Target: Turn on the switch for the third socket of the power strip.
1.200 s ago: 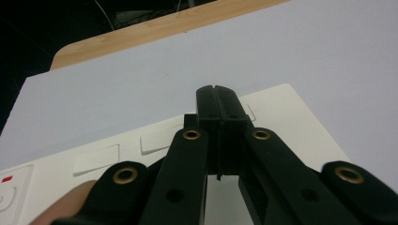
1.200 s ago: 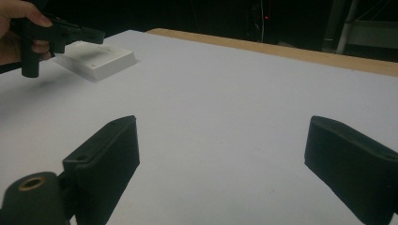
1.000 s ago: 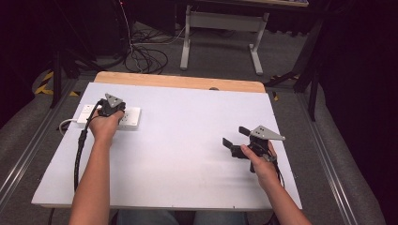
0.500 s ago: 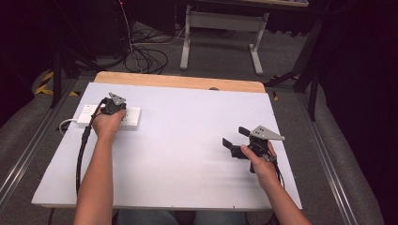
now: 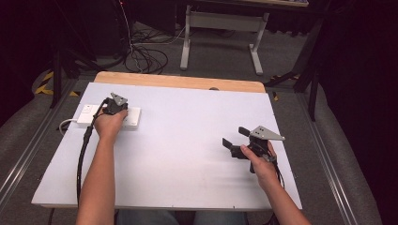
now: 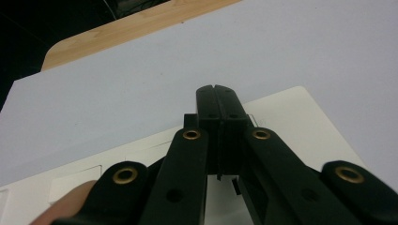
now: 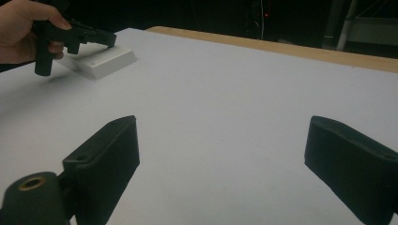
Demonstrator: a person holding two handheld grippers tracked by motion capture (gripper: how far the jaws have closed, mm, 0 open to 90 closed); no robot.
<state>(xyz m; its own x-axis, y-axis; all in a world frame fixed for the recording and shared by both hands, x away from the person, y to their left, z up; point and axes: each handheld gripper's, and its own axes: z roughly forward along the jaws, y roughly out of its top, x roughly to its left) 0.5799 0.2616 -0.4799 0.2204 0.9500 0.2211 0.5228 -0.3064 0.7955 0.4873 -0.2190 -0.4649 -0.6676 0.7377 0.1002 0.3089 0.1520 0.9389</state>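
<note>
Left gripper [image 6: 217, 101] sits clenched, jaws pressed flat together with nothing between them, tips resting on or just above the white power strip [image 5: 133, 117] right beneath it, likely to press a switch. Risk, as I judge it: closed tips are narrow and the strip lies loose near the white board's [image 5: 187, 154] edge, so an off-centre push could slide or tip the strip, or miss the switch; the strip's white cord [image 5: 65, 123] behind it might drag. Right gripper [image 5: 236, 140] is well apart, jaws spread wide, empty, so nothing braces the strip.
</note>
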